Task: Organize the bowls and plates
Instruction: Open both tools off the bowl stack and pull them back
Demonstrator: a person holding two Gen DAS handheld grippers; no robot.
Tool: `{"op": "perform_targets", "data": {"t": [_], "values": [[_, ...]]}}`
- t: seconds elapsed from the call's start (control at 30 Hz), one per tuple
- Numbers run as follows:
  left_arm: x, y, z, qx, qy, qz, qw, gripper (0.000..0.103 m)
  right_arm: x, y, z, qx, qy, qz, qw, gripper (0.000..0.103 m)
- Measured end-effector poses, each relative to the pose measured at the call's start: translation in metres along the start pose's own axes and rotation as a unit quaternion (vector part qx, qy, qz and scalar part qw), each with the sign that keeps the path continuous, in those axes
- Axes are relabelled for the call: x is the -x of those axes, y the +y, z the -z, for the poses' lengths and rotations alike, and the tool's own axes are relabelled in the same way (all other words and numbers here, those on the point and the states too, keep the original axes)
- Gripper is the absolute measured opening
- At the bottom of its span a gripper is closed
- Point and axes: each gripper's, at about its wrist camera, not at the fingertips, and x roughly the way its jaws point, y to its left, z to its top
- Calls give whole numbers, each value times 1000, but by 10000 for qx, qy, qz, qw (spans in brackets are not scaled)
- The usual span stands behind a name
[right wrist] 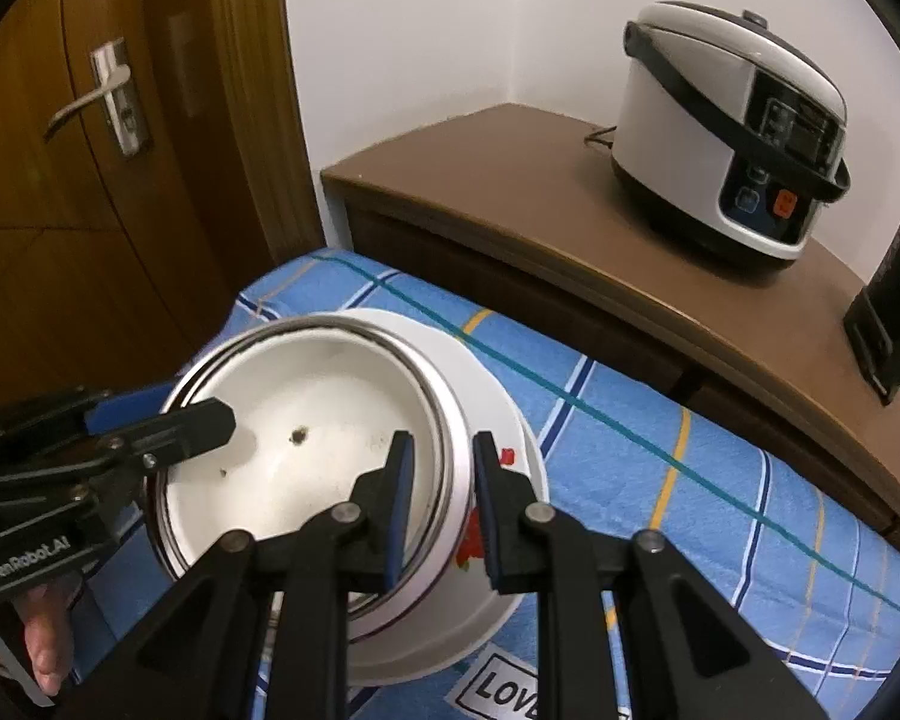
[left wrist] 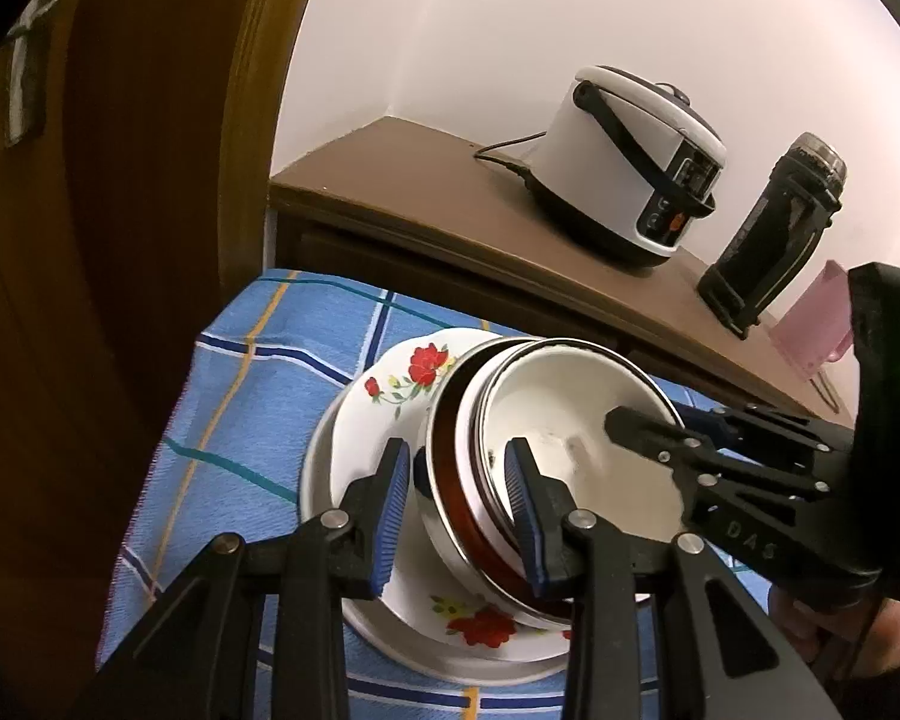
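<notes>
Two nested bowls (left wrist: 570, 420) (right wrist: 318, 420), a steel outer one and a white inner one, sit tilted over a white dish with red flowers (left wrist: 390, 396) (right wrist: 504, 414) on a blue checked cloth (left wrist: 258, 372). My left gripper (left wrist: 459, 510) is shut on the near rim of the bowls, one pad inside and one outside. My right gripper (right wrist: 444, 504) is shut on the opposite rim in the same way. Each gripper shows in the other's view: the right gripper (left wrist: 660, 414), the left gripper (right wrist: 192, 405). A second pale plate (left wrist: 321, 456) lies under the flowered dish.
Behind the cloth runs a brown cabinet top (left wrist: 426, 192) with a white rice cooker (left wrist: 630, 162) (right wrist: 732, 132), a dark flask (left wrist: 774, 228) and a pink container (left wrist: 822, 318). A wooden door with a handle (right wrist: 90, 102) stands at the left. A hand (right wrist: 48, 630) holds the left gripper.
</notes>
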Motion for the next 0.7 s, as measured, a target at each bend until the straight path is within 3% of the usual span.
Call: {"op": "perform_targets", "data": {"t": [0.07,0.13,0.17,0.27,0.47,0.7], "values": [[3,-2,0,11,-30,-76,10000,37,6,-6,3,-133,-164,-27,9998,29],[7,-3,1,54,-90,-149,9998,53,15,-11,7,-263,-352,-27,9990,38],[12,-4,2,86,-197,-196,9996,56,20,-13,9,-299,-444,6,9986,42],[29,-12,3,-14,-528,-309,9981,57,44,-18,20,-372,-805,176,9959,45],[59,-44,14,-482,-972,-437,9931,65,95,-24,50,-540,-1493,602,9855,61],[75,-76,26,-771,-1058,-359,9907,65,147,-33,82,-770,-1943,905,9737,71]]}}
